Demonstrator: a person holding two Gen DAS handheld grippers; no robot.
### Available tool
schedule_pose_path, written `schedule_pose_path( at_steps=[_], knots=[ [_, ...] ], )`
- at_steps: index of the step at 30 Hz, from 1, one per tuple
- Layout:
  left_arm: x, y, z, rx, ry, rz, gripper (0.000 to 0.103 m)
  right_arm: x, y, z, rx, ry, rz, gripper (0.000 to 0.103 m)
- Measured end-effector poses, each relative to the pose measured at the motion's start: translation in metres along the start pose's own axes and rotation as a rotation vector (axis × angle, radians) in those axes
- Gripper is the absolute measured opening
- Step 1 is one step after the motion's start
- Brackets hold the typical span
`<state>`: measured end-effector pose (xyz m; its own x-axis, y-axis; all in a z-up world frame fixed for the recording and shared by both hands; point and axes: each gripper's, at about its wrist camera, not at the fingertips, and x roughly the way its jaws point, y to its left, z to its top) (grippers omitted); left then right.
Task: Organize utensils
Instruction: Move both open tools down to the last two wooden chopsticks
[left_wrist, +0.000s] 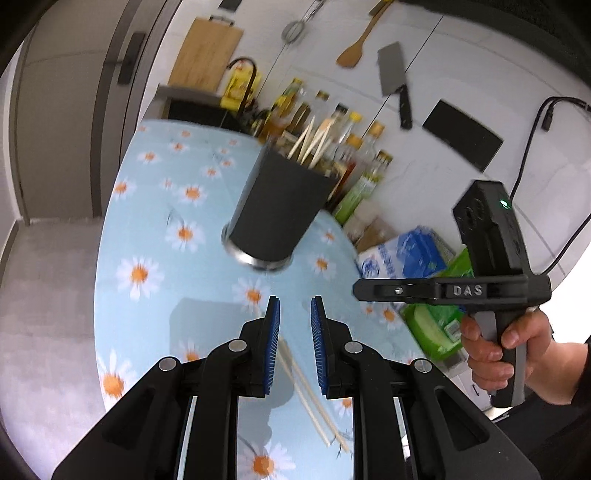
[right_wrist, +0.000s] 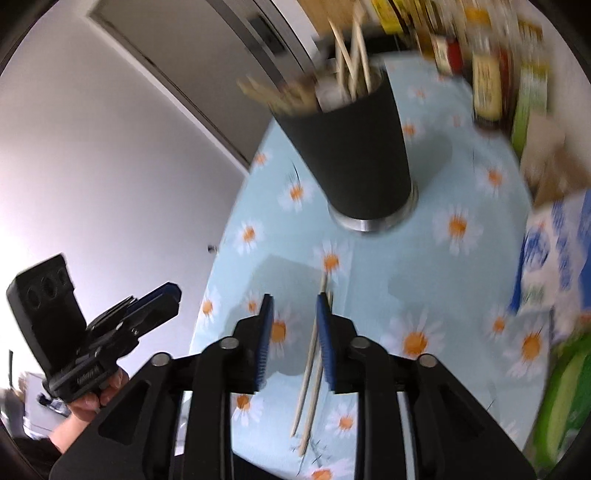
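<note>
A black utensil holder (left_wrist: 279, 206) with a steel base stands on the daisy-print tablecloth (left_wrist: 155, 236), with several chopsticks (left_wrist: 312, 142) sticking out of it. A loose pair of chopsticks (left_wrist: 304, 386) lies flat on the cloth, below and between the blue pads of my left gripper (left_wrist: 295, 304), which is open and empty above them. In the right wrist view the same pair of chopsticks (right_wrist: 313, 354) runs just beside the right pad of my right gripper (right_wrist: 295, 298), which is open, with no pad pressing on them. The holder (right_wrist: 354, 147) is beyond. Each gripper shows in the other view: the right gripper (left_wrist: 360, 290), the left gripper (right_wrist: 173, 293).
Several sauce bottles (left_wrist: 347, 147) line the back of the table. A blue-and-white packet (left_wrist: 402, 254) and a green packet (left_wrist: 436, 325) lie at the right. A cleaver (left_wrist: 397, 79), a wooden spatula (left_wrist: 356, 46) and a cutting board (left_wrist: 205, 55) are on the wall. The table edge (left_wrist: 101, 258) curves at the left.
</note>
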<state>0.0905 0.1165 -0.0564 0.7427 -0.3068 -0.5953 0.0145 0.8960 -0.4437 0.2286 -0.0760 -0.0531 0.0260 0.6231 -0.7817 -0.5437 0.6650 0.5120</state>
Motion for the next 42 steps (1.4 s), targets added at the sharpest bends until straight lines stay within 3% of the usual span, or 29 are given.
schedule_pose_path(
  at_steps=[6,16,21,26,37,42],
  knots=[
    [0.006,0.012,-0.030,-0.065,0.063,0.027,0.017,0.049,-0.006,-0.010,0.070,0.200,-0.038,0.030],
    [0.005,0.030,-0.067,-0.152,0.123,0.077,0.017,0.100,-0.013,-0.010,0.127,0.394,-0.167,0.030],
    [0.006,0.035,-0.079,-0.189,0.128,0.076,0.022,0.112,-0.014,-0.015,0.128,0.439,-0.233,0.028],
    [0.007,0.035,-0.086,-0.201,0.142,0.073,0.022,0.120,-0.008,-0.015,0.114,0.459,-0.296,0.017],
    [0.011,0.037,-0.091,-0.173,0.171,0.080,0.022,0.139,0.003,-0.004,0.155,0.516,-0.374,0.017],
    [0.016,0.035,-0.093,-0.159,0.187,0.070,0.022,0.148,0.025,-0.003,0.060,0.520,-0.475,0.017]
  ],
)
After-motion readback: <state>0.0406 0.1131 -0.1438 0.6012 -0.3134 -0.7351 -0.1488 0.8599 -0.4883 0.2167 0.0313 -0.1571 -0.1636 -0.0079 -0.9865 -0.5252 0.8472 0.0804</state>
